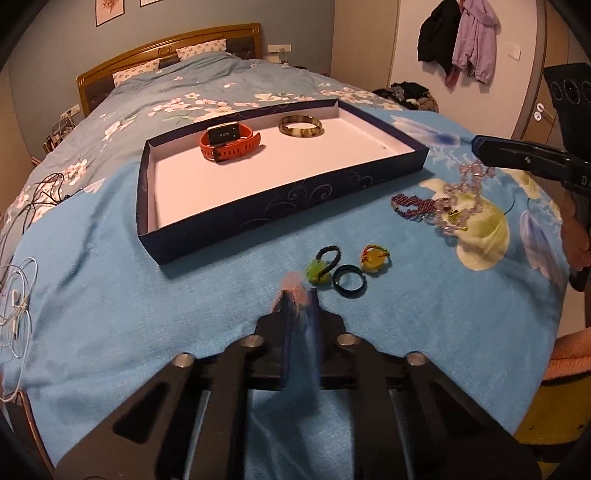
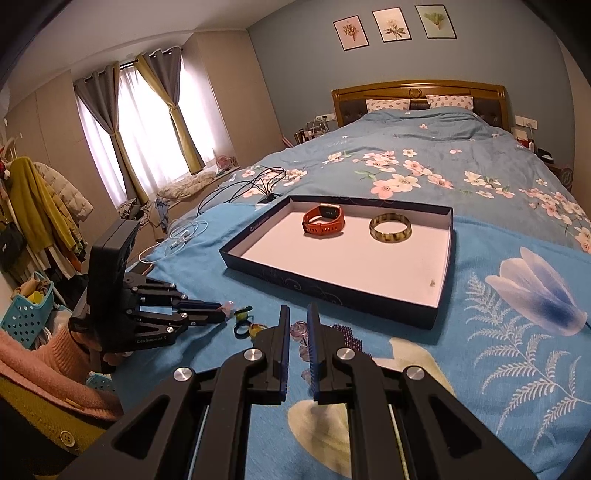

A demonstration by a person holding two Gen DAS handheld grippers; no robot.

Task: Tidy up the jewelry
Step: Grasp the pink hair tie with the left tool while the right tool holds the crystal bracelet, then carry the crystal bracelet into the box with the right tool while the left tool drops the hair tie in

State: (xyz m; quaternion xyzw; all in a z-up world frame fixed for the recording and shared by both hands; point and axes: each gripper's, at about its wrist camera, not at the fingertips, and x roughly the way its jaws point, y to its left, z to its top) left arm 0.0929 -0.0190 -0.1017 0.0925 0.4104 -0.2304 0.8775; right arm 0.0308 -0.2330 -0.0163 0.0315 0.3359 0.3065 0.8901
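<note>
The left hand-held gripper (image 1: 295, 295) is clamped on a small pink piece (image 1: 291, 282), low in the middle of the left wrist view, pinched right at the tips; what it is I cannot make out, it's blurred. So the pick-up looks done, and I'd say the next move is to lift it clear and carry it up-frame into the dark blue tray (image 1: 207, 236), setting it on the open white floor near the orange watch (image 1: 231, 142) and the mottled bangle (image 1: 301, 126) already lying there.

The right hand-held gripper (image 2: 297, 314) has its jaws drawn close with nothing between them, poised over the pale purple bead strand (image 1: 465, 195).

Just beside the pink piece, loose on the blue blanket (image 1: 110, 295): a green ring (image 1: 318, 275), a black ring (image 1: 349, 283), a yellow ring (image 1: 373, 258).

All this sits on a bed; curtained windows (image 2: 147, 122) at upper left of the right wrist view, three framed prints (image 2: 393, 26) above the headboard.
</note>
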